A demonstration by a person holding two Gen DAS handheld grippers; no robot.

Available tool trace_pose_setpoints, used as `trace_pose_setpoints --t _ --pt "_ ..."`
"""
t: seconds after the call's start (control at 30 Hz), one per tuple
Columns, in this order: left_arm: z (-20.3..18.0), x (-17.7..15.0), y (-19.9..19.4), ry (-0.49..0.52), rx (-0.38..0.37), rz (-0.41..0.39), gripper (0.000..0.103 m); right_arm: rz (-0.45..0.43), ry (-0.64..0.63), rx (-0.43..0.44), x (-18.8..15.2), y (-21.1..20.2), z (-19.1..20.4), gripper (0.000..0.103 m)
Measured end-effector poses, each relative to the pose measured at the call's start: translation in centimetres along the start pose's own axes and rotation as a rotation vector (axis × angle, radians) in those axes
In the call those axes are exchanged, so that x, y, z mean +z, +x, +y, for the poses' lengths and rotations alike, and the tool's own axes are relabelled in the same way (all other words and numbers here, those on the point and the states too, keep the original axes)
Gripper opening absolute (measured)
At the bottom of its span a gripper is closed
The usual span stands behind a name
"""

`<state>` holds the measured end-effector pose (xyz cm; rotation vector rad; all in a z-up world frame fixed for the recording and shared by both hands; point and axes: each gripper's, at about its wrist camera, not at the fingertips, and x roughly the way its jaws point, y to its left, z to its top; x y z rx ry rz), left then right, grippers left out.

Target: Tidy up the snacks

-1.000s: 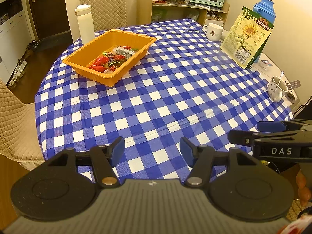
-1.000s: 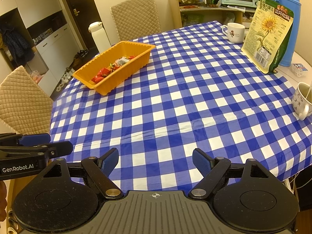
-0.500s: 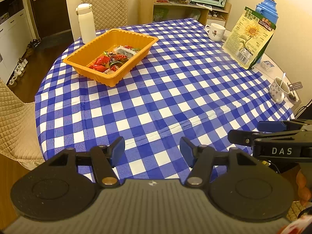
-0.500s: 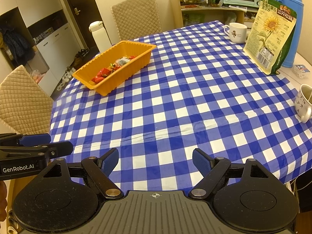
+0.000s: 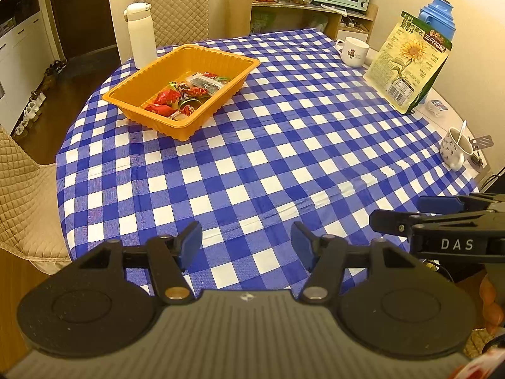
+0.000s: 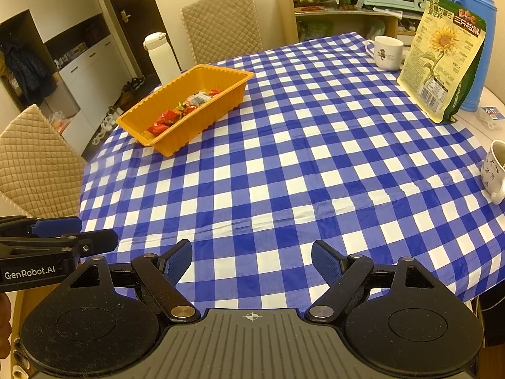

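1. Since the small wrapped snacks (image 5: pixel 184 94) already lie in the orange rectangular plastic tray (image 5: pixel 139 99) on the far left of the round table with the blue-and-white checked cloth (image 5: pixel 284 158), you have no loose snack on the cloth near your grippers.
2. The tray runs with its long axis from near left to far right, and it sits ahead and to the left of both pairs of jaws, well apart from them.
3. Your left gripper (image 5: pixel 246 240) hangs over the near table edge, jaws apart and empty; it looks the nearer one to the tray.
4. Your right gripper (image 6: pixel 251 260) hangs beside it, also spread wide with nothing between the pads.
5. The tall green-and-cream sunflower-seed bag (image 6: pixel 442 63) stands upright at the far right, leaning against the blue plastic thermos (image 6: pixel 473 31); if it counts as a snack, your right hand is likely better placed for it.
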<state>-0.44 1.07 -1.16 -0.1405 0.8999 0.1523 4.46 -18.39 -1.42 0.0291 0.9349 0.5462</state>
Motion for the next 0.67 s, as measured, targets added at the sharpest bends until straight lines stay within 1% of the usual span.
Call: trace_pose_setpoints --t 0.67 --pt "-0.6 0.8 1.2 -0.012 0.004 0.015 0.06 0.01 0.003 0.003 0.1 0.5 -0.3 0.083"
